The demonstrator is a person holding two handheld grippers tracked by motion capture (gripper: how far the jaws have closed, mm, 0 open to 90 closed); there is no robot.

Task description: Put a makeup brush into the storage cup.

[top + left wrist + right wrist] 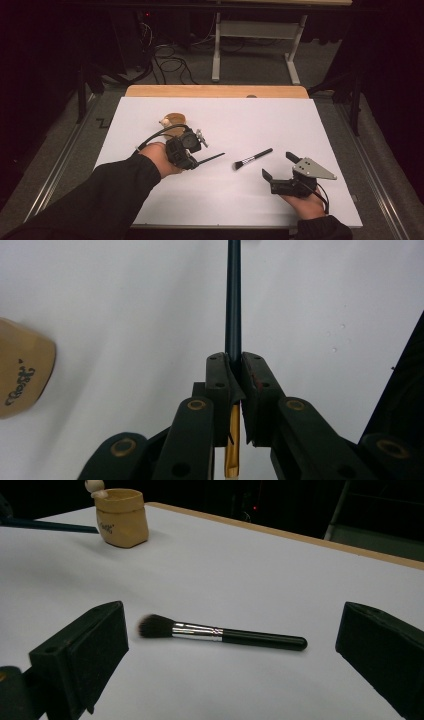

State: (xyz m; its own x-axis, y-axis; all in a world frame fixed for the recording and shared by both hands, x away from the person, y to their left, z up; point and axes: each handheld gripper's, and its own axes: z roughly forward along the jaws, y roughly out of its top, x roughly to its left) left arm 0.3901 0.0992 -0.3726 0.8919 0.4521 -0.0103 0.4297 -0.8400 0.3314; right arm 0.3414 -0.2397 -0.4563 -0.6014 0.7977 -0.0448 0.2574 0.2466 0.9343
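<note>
Gripping a thin dark stick [233,300], left gripper [234,385] jaws hiding its gold end

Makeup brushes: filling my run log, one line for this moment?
left gripper: shut on thin brush | right gripper: open | makeup brush: lying on table

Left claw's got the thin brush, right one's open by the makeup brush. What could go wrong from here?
1. The left claw pinches the thin brush near its gold end, so the long handle could swing or slip.
2. That handle could knock the tan pouch.
3. The makeup brush is round and may roll from the right claw.
</note>
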